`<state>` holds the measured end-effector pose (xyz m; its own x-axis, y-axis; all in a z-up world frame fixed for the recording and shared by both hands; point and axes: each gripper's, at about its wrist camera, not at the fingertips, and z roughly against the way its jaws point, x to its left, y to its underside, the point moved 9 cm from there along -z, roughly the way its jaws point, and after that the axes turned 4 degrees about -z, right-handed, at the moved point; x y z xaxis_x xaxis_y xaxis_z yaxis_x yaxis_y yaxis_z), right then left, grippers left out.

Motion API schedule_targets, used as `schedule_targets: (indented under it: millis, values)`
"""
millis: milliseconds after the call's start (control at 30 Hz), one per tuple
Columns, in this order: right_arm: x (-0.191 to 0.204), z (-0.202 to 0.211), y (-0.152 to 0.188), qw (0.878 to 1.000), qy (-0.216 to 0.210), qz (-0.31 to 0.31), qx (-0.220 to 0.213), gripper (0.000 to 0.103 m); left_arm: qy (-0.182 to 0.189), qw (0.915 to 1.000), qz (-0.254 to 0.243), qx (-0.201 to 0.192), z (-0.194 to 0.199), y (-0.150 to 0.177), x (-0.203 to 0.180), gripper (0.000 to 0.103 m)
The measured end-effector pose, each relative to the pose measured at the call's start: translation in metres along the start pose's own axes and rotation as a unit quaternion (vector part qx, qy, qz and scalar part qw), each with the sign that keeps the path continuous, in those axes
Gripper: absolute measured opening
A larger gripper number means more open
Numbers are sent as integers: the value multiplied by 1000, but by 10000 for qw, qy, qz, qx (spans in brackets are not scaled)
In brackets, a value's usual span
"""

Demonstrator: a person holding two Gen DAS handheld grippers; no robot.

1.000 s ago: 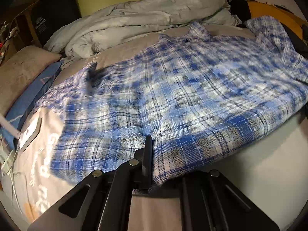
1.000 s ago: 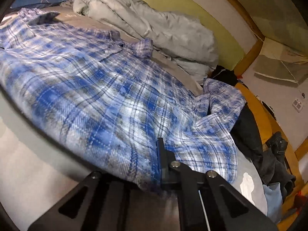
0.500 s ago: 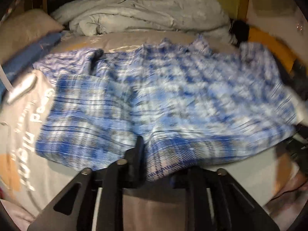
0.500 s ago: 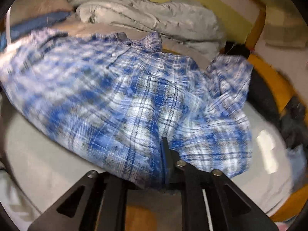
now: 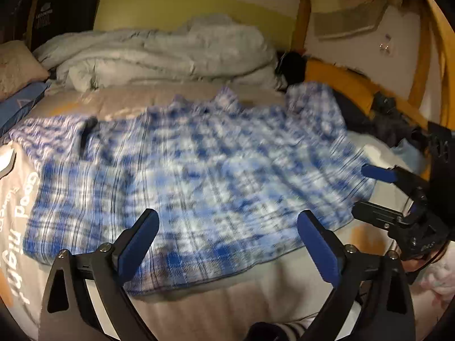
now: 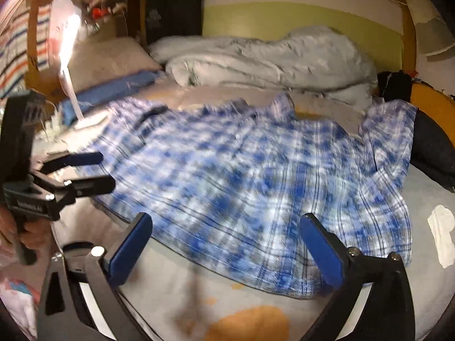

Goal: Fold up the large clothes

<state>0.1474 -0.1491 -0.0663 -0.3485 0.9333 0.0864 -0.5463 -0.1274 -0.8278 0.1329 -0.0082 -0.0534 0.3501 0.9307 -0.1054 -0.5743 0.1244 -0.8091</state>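
A blue and white plaid shirt (image 5: 213, 170) lies spread across the bed, blurred by motion, with its hem along the near edge and its collar toward the far side. My left gripper (image 5: 227, 221) hovers above that hem. Its jaws are opening wide, and the blue pads (image 5: 142, 236) touch no cloth. My right gripper (image 6: 226, 223) hangs over the hem of the shirt (image 6: 256, 176) further right. Its jaws are also opening, with nothing gripped between them. Each view shows the other gripper at its side: the right gripper (image 5: 369, 193) and the left gripper (image 6: 99, 170).
A bunched grey duvet (image 5: 170, 54) fills the back of the bed, with pillows (image 6: 113, 59) at the far left. A lit lamp (image 6: 66, 56) stands at the left edge. Dark clothes (image 5: 392, 125) pile against the wooden frame on the right. A white scrap (image 6: 440, 236) lies on the sheet.
Both grippers were shut on the shirt's near hem and have let it go, opening wide. Both have lifted and drawn back, and the shirt now lies on the bed.
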Motion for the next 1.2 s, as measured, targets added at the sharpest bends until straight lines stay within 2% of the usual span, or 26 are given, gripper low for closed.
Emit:
schedule_targets:
  millis: [133, 300, 467, 533, 633, 700, 767, 867, 933, 1000, 1033, 1067, 1100, 1200]
  values:
    - [-13, 6, -10, 9991, 171, -272, -271, 103, -290, 9993, 97, -210, 5, -8, 11, 103]
    - [-36, 12, -16, 9963, 543, -545, -379, 103, -605, 9975, 142, -333, 7, -15, 26, 103]
    - [-61, 23, -46, 9941, 825, -509, -484, 103, -1216, 9912, -113, -510, 14, -63, 43, 103]
    - [-79, 30, -64, 9913, 987, -663, -573, 103, -1275, 9894, -27, -691, 22, -87, 51, 103]
    - [-116, 45, -99, 9841, 1012, -1257, -734, 103, -1530, 9848, 114, -810, 25, -125, 66, 103]
    - [-142, 50, -122, 9778, 1089, -1613, -772, 103, -1542, 9830, 328, -938, 24, -145, 76, 103]
    - [-166, 50, -140, 9722, 1294, -1770, -826, 103, -1522, 9810, 548, -1070, 21, -157, 87, 103]
    - [-206, 43, -153, 9622, 1599, -2001, -922, 103, -1559, 9782, 619, -1225, 13, -160, 99, 103]
    - [-229, 37, -153, 9560, 1809, -2083, -993, 93, -1793, 9756, 418, -1198, 1, -153, 107, 103]
    - [-252, 30, -148, 9455, 2352, -1969, -1094, 71, -2111, 9711, 119, -1108, -12, -147, 116, 103]
    - [-264, 22, -142, 9422, 2600, -1874, -980, 67, -2133, 9705, 10, -1122, -19, -144, 120, 103]
    - [-273, 12, -137, 9415, 2678, -1881, -803, 53, -2068, 9721, -12, -1105, -26, -141, 123, 103]
    - [-284, -1, -129, 9429, 2611, -2001, -531, 42, -1997, 9741, 34, -1063, -32, -137, 127, 103]
    - [-303, -27, -114, 9467, 1978, -2537, -154, 35, -1723, 9789, 396, -1030, -45, -128, 133, 103]
